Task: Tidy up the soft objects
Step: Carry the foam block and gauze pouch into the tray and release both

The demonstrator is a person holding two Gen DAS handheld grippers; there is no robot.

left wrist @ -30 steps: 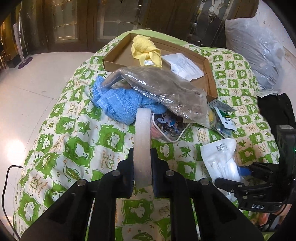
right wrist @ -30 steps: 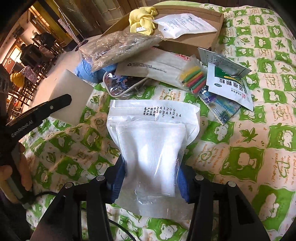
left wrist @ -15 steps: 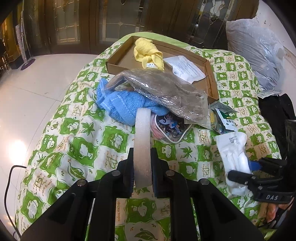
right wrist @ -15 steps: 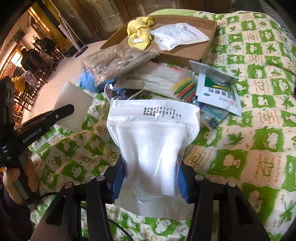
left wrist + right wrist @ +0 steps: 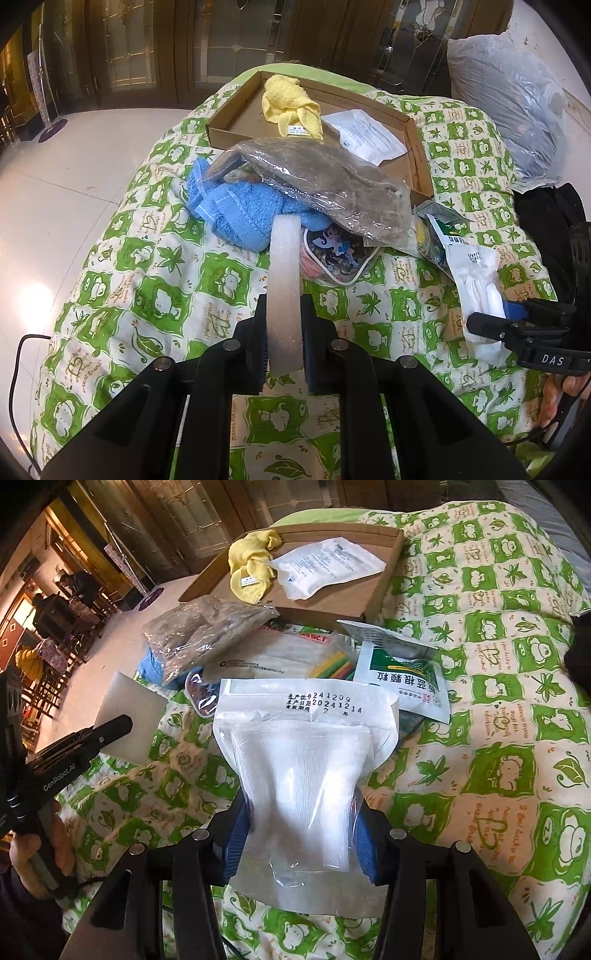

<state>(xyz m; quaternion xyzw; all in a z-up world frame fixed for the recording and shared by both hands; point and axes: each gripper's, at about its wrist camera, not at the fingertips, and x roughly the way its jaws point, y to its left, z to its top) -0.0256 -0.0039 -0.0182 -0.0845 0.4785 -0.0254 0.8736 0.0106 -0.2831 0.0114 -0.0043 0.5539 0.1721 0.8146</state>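
Left gripper is clamped on a white sponge slab; right gripper is gripping a gauze pouch, both above the quilt.

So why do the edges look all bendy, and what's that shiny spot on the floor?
Left wrist view: the fisheye lens curves the bed and blackens the corners; the shiny spot is light glaring off glossy floor tiles. Right wrist view: same bending, plus glare on the gauze pouch.
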